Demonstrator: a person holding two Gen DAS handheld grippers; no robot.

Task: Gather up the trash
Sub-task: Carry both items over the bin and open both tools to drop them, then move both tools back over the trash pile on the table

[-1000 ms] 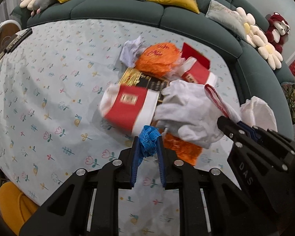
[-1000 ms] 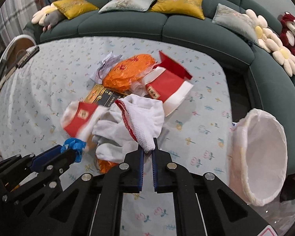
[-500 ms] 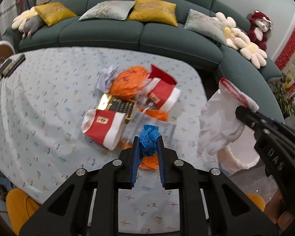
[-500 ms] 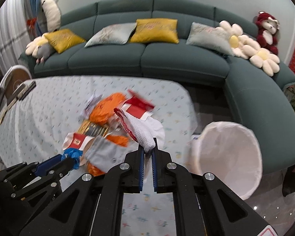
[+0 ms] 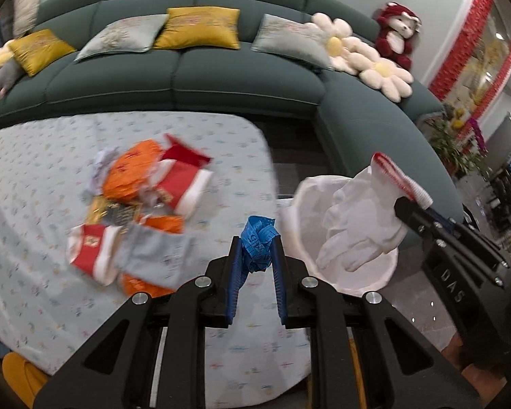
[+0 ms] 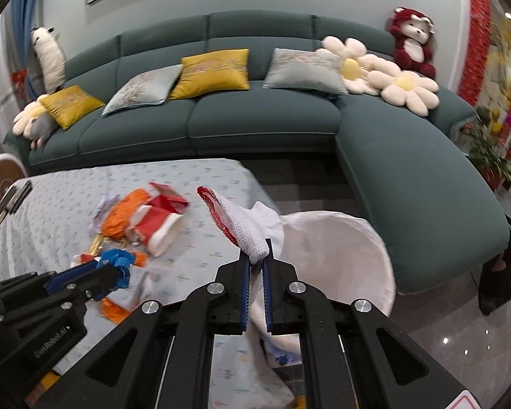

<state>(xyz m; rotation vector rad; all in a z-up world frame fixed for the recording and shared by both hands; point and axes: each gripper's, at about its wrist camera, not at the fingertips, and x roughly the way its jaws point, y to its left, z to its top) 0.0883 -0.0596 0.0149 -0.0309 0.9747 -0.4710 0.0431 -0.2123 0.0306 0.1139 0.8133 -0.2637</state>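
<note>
Trash (image 5: 146, 211) litters floral tablecloth (image 5: 34, 184) before teal sofa (image 6: 262, 119).

Both views are taken from above the near edge of the cloth-covered table (image 5: 51, 177), facing the green sofa (image 5: 187, 78) beyond it. The left wrist view is held lower and closer to the table, tilted down onto it. The right wrist view is set higher and farther right of the table (image 6: 68, 204). The sofa (image 6: 255, 126), the table and the white bin (image 6: 340, 255) beside it (image 5: 303, 204) are shared.
</note>
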